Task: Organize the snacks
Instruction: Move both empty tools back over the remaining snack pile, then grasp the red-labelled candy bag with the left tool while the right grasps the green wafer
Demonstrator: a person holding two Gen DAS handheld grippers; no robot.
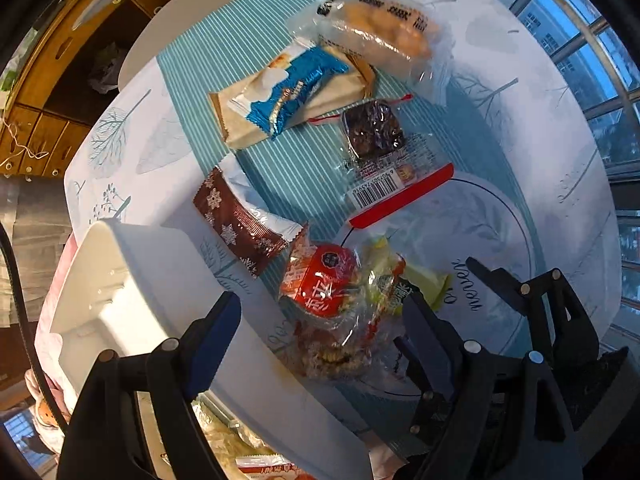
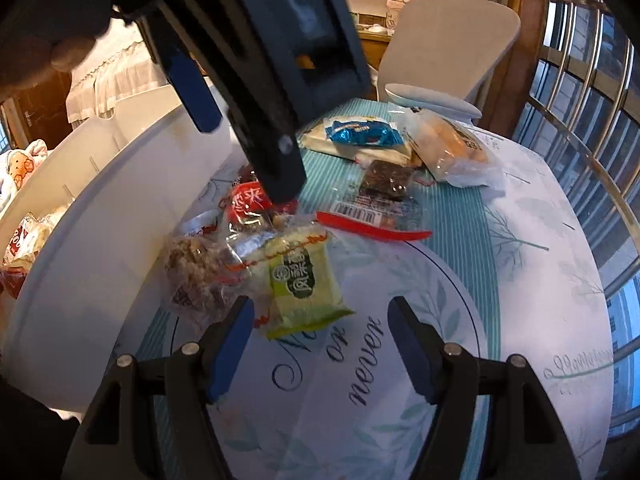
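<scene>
Both grippers spread wide and empty: the left gripper (image 1: 320, 320) straddles the red-labelled snack (image 1: 320, 280), the right gripper (image 2: 320, 344) just beside the green packet (image 2: 302, 288) next to it.

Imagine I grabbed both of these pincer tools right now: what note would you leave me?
Left gripper: open, hovering over the red-label snack in the clear-wrapped pile beside the white bin.
Right gripper: open, empty, just short of the green packet.
Done: a few packets appear to lie in the bin already, seen at the picture's edge.
Left on the table: that pile, the brown snowflake bar, the blue wafer pack, the dark cake with barcode, and the bread roll bag.
</scene>
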